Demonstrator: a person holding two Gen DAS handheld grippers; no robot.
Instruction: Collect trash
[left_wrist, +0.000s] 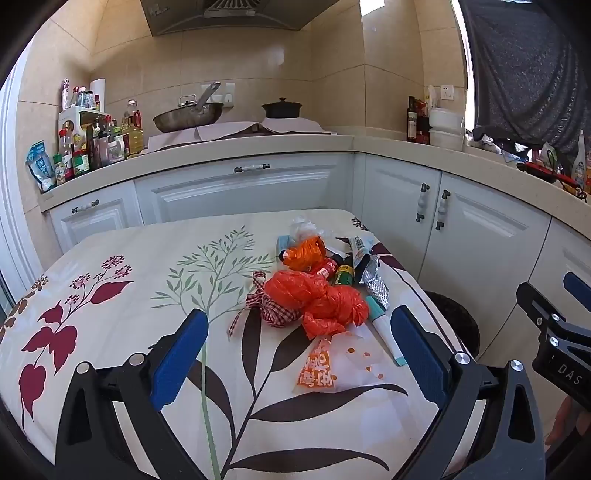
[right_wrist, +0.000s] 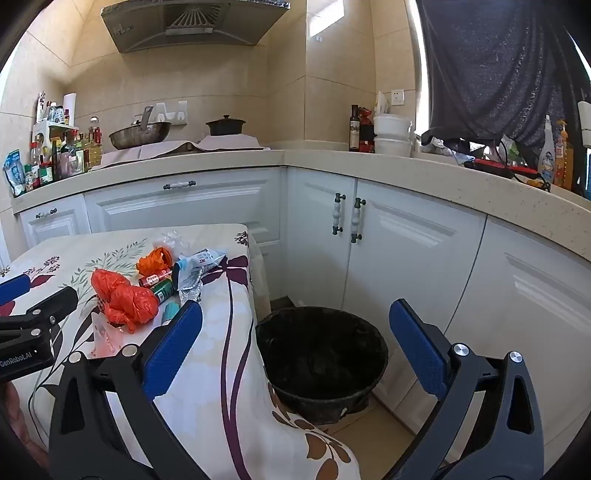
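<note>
We hold both tongs, left gripper (left_wrist: 299, 347) and right gripper (right_wrist: 295, 343), wide open and empty; crinkly orange bags (left_wrist: 317, 299) heaped at twelve o'clock, round black bin (right_wrist: 321, 363) beside the table (left_wrist: 122, 295).

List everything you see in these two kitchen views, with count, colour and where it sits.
Plastic bags: about three crumpled, orange, middle of the trash pile on the table.
Gingham ribbon: one, red and white, left of the bags.
Snack wrapper: one, orange and clear, nearest edge of the pile.
Small cans: two, one red, one green, behind the bags.
Foil wrapper: one, silver, right side of the pile.
Tablecloth: one, cream with a leaf print, covering the table.
Trash bin: one, black, on the floor beside the table.
Wok: one, metal, on the stove.
Pot: one, black, lidded, on the stove.
Left gripper: blue pads, open, facing the pile.
Right gripper: blue pads, open, facing the bin.
</note>
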